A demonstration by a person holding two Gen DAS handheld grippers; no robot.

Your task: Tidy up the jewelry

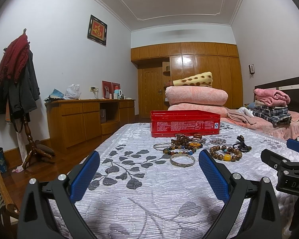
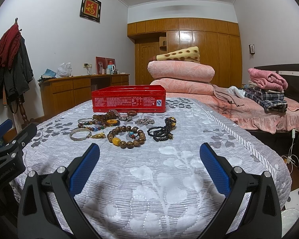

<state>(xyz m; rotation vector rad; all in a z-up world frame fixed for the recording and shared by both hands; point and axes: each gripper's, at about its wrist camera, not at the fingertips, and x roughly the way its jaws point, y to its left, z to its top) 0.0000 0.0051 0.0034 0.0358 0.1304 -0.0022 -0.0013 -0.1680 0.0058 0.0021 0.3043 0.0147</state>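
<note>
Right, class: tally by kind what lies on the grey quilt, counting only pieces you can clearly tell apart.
Red tin: 1
Silver bangles: 2
Large-bead bracelet: 1
Multicoloured bead bracelet: 1
Black bead strand: 1
Silver chain: 1
Brown ring: 1
Total: 8; the tangled pile behind is uncountable.

I note bracelets (image 2: 126, 137) ahead of my jaws on the quilt (image 2: 169, 179), tin (image 2: 128, 100) behind them, folded bedding (image 2: 181, 73) beyond

The glossy red metal tin (image 2: 129, 99) sits on a matt quilted cloth bedspread (image 2: 149, 179). A shiny metal bangle (image 2: 80, 134) lies left of polished wooden beads (image 2: 126, 136). The far wooden wardrobe (image 2: 199, 49) looks lacquered.
</note>
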